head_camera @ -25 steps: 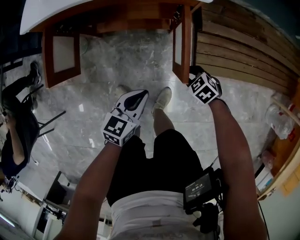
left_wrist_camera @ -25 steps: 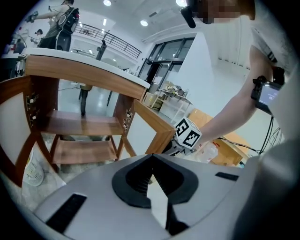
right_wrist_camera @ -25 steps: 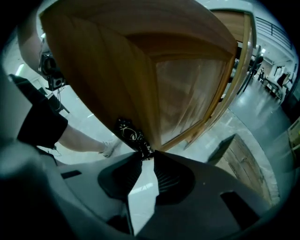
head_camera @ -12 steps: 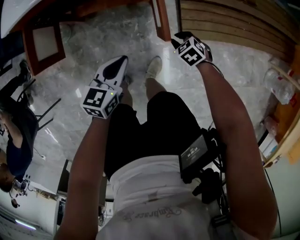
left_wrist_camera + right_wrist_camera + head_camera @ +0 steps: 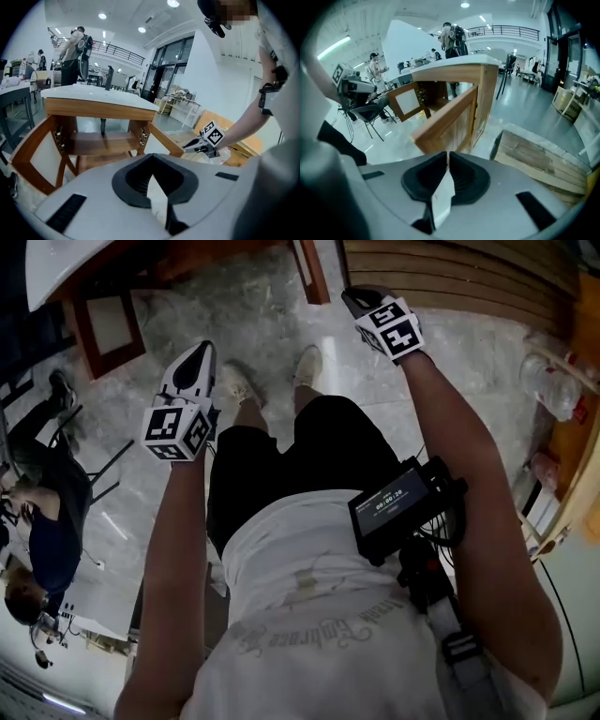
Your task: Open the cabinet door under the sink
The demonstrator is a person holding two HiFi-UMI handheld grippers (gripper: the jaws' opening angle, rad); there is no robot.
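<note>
The wooden sink cabinet with its white top stands with both doors swung open: the left door and the right door. Its shelves inside show in the left gripper view. My left gripper hangs over the floor in front of the cabinet, shut and holding nothing. My right gripper hovers just right of the right door without touching it. Its jaws have just been closing and now stand almost together with nothing between them.
A wooden plank platform lies to the right of the cabinet. A person sits by a black chair at the left. A shelf with plastic bottles runs along the right edge. My shoes stand on the marble floor.
Both grippers have lifted and drawn back from the cabinet. The right gripper has left the right door's edge, and the cabinet has slid toward the top of the head view.
</note>
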